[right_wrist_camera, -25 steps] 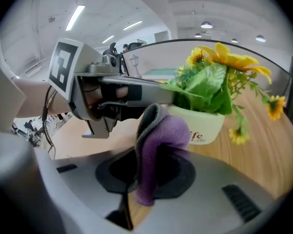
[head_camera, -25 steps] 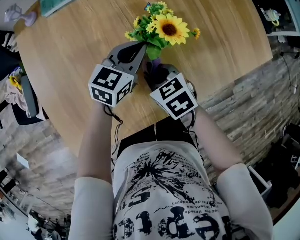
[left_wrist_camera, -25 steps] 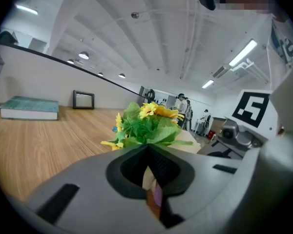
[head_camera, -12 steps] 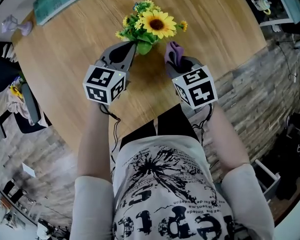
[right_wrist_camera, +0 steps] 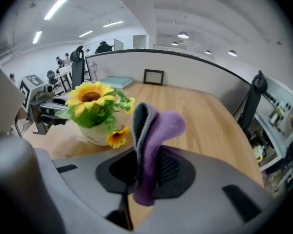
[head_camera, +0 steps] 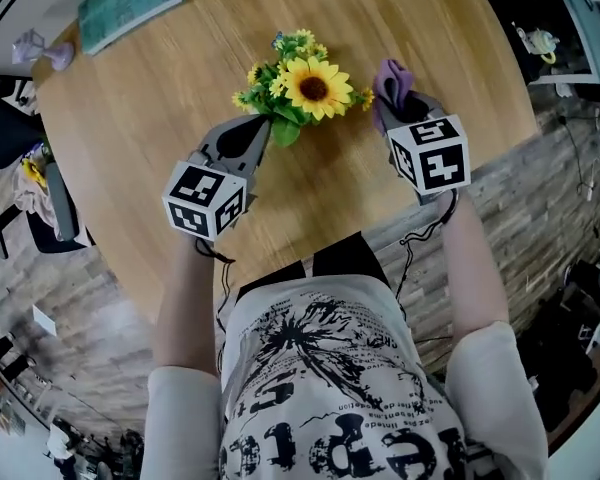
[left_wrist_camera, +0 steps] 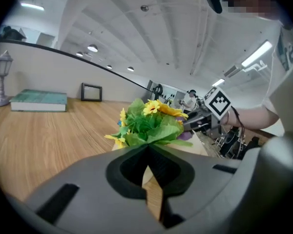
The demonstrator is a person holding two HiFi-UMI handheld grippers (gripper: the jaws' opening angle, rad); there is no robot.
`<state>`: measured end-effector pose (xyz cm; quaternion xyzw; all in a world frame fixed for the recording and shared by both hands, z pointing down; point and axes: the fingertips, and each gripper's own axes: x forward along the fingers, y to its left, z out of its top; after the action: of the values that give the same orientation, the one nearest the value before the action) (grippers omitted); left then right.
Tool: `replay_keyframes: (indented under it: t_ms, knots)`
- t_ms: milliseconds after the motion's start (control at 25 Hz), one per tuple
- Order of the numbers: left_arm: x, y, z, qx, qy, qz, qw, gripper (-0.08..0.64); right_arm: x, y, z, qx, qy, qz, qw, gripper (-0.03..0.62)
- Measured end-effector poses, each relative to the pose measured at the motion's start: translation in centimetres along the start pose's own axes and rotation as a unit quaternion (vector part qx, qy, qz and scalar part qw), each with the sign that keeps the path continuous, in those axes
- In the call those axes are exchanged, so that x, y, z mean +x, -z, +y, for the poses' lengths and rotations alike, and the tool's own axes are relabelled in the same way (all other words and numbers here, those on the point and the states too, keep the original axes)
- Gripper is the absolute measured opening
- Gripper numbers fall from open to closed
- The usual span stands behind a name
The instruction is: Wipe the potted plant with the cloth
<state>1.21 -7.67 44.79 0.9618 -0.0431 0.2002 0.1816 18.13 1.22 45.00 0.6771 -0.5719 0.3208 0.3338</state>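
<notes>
The potted plant (head_camera: 305, 93) stands mid-surface (head_camera: 180, 78), flanked by the left claw (head_camera: 263, 126), just beside its leaves, and the right claw (head_camera: 398, 108), whose cloth (head_camera: 390, 76) is near the blooms. Bare wood lies open beyond the plant and before it. A book (head_camera: 130, 3) and a small lamp (head_camera: 35, 48) sit well apart, far left.
</notes>
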Motion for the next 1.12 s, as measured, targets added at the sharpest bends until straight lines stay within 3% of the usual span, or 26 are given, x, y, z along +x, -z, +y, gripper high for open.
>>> replay_keyframes:
  t_ms: [120, 240, 440, 640, 840, 1120]
  knots:
    - [0.2, -0.2, 0.1, -0.005, -0.006, 0.006, 0.9999, 0.003, 1.3, -2.8, -1.7, -0.036, -0.011, -0.011, 0.999, 0.077]
    - [0.1, -0.2, 0.1, -0.022, -0.037, 0.012, 0.9990, 0.003, 2.9, -6.1, -2.0, -0.068, -0.049, -0.028, 0.996, 0.077]
    - [0.2, -0.2, 0.3, -0.045, -0.088, 0.027, 0.9947, 0.003, 6.3, -11.6, -1.0, -0.154, -0.118, -0.047, 0.980, 0.077]
    - [0.5, 0.0, 0.6, -0.092, -0.110, 0.026, 0.9893, 0.003, 8.7, -16.8, 1.6, -0.251, -0.168, -0.076, 0.950, 0.077]
    - [0.4, 0.1, 0.8, -0.126, -0.147, 0.021, 0.9807, 0.003, 10.4, -20.9, 5.6, -0.315, -0.224, -0.101, 0.917, 0.077]
    - [0.3, -0.3, 1.2, -0.149, -0.181, 0.000, 0.9722, 0.003, 10.7, -21.6, 11.9, -0.365, -0.318, -0.115, 0.867, 0.077]
